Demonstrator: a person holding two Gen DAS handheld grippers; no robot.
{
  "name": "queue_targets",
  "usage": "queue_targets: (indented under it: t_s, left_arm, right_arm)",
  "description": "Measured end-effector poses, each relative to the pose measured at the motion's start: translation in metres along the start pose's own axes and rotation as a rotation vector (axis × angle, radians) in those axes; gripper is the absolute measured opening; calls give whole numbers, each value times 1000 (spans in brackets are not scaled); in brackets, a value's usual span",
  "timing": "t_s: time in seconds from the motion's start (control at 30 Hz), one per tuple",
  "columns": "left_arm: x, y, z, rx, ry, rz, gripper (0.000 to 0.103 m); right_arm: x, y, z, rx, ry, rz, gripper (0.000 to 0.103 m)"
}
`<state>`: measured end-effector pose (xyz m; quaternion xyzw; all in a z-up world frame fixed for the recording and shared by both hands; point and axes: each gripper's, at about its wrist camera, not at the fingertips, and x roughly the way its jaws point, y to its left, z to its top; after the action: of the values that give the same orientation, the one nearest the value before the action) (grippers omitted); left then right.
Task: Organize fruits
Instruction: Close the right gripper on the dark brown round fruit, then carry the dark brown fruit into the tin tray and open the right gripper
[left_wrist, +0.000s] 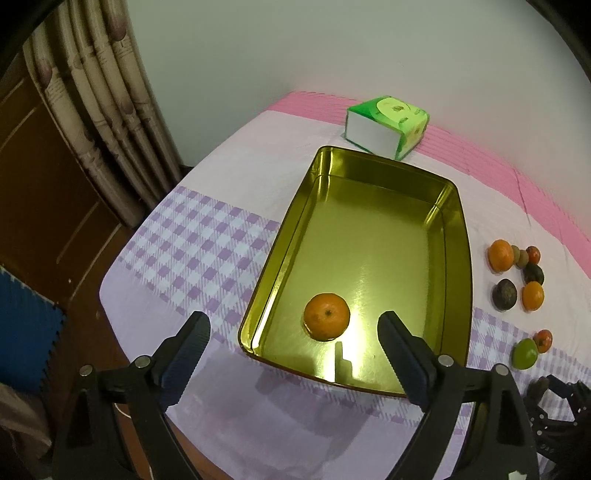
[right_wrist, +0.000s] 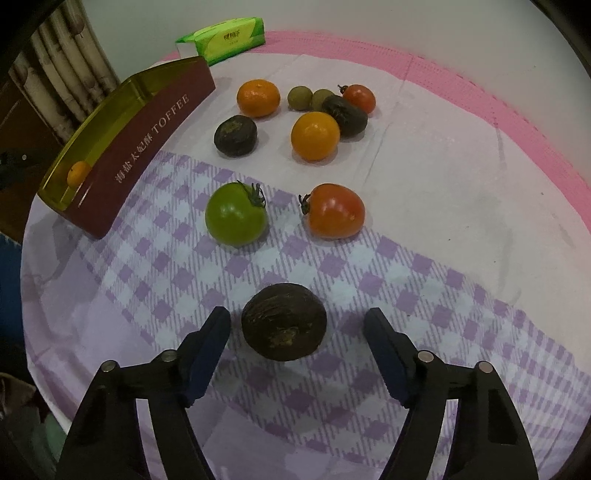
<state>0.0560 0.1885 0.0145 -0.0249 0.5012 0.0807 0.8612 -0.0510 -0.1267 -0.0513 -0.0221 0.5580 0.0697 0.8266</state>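
**Ana:** While the right gripper (right_wrist: 295, 328) stands over the dark brown round fruit (right_wrist: 283, 320), I'd call that the risky spot. Its jaws straddle the fruit with cloth showing on both sides, so nothing is clamped. The left finger (right_wrist: 212, 347) sits far nearer the fruit than the right one does.

**Ben:** So an off-centre close?

**Ana:** That's my worry. The near pad would likely touch first and nudge the fruit sideways, and a round fruit on a smooth checked tablecloth (right_wrist: 369, 280) may roll out from between the pads instead of being caught.

**Ben:** Anything close enough to be knocked?

**Ana:** The green tomato (right_wrist: 236, 214) and the red-orange tomato (right_wrist: 334, 210) lie further up the cloth, apart from it. A hard shove could send it toward them, though that's a guess.

**Ben:** And the left side?

**Ana:** The left gripper (left_wrist: 293, 330) is spread wide and holds nothing; it hangs above the near end of the gold toffee tin (left_wrist: 456, 236). One mandarin (left_wrist: 327, 316) already lies in the tin, near that corner and free of both fingers.

**Ben:** Trouble there?

**Ana:** The tin floor looks slick, so the mandarin could roll if the tin is bumped. The remaining fruit sits in a cluster right of the tin, on the cloth.
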Motion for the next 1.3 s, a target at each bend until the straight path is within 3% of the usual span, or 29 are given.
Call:
queue_targets:
  t_s: [0.17, 0.33, 0.47, 0.93, 1.3]
  left_arm:
    - [0, 7, -2, -34, 10, -1, 92]
    - [0, 15, -3, -73, 13, -9, 92]
    - [2, 15, -3, -75, 24, -8, 92]
    - [8, 21, -3, -107, 53, -8, 92]
    - [9, 26, -3, -141, 64, -4, 97]
  right_arm:
    - [0, 2, -1, -1, -8, -9, 70]
    - [-4, 3, -1, -10, -19, -11, 48]
    - [-4, 6, -1, -21, -21, -11, 42]
    - [-8, 6, 3, -17, -21, -10, 42]
    - [-21, 22, 35, -65, -74, 9, 42]
